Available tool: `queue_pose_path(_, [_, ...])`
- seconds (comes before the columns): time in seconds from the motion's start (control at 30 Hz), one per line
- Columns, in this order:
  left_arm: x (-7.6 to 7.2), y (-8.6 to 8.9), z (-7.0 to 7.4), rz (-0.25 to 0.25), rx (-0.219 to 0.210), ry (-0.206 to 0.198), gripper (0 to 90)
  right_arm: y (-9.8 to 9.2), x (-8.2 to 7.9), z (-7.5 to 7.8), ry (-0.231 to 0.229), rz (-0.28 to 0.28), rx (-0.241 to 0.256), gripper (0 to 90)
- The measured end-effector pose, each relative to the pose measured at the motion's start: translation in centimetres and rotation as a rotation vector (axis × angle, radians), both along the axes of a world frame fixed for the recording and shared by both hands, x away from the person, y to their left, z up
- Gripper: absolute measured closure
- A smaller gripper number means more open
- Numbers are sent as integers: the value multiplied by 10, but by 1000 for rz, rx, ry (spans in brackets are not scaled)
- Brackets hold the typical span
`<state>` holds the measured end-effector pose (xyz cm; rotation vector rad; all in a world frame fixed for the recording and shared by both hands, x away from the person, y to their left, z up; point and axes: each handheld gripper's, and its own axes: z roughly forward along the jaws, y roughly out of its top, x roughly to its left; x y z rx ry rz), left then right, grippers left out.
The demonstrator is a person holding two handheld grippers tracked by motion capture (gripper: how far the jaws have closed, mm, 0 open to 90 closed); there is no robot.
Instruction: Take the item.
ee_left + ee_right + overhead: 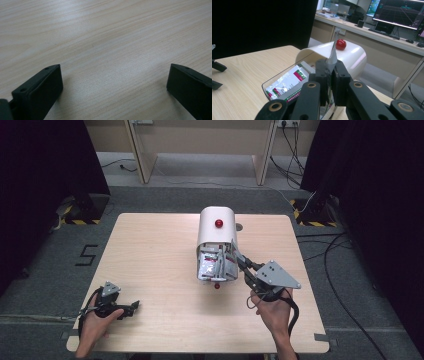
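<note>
The right gripper [329, 82] pinches a sachet [333, 56] upright over the open white bin [216, 227] already holding packets [287, 85], so stowing seems underway, while the left gripper [112, 87] rests wide apart, empty, well aside.

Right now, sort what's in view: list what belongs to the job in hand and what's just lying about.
In the job:
- right gripper, shut on a packet
- white bin with a red knob, its clear drawer holding packets

Lying about:
- left gripper, open, resting on the table
- floor cables
- monitor
</note>
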<state>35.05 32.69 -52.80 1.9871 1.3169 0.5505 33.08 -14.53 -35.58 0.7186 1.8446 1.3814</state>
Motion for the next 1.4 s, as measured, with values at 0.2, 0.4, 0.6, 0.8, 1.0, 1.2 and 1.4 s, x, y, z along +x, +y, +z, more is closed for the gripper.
queue_pose_path(0.2, [0,0,0,0,1,0,0,-9,0,3,-9,-20,17,850])
queue_pose_path(0.4, [0,0,0,0,1,1,0,-22,3,4,-6,-50,31,850])
queue_pose_path(0.6, [0,0,0,0,0,0,0,-33,8,1,6,-83,39,851])
queue_pose_path(0.8, [0,0,0,-1,1,0,0,-39,11,-2,13,-101,41,850])
queue_pose_path(1.0, [0,0,0,0,0,0,0,-43,18,-8,35,-124,38,851])
queue_pose_path(1.2, [0,0,0,-1,0,1,0,-49,28,-18,67,-147,33,851])
queue_pose_path(1.4, [0,0,0,-1,0,0,0,-54,36,-27,94,-168,25,850])
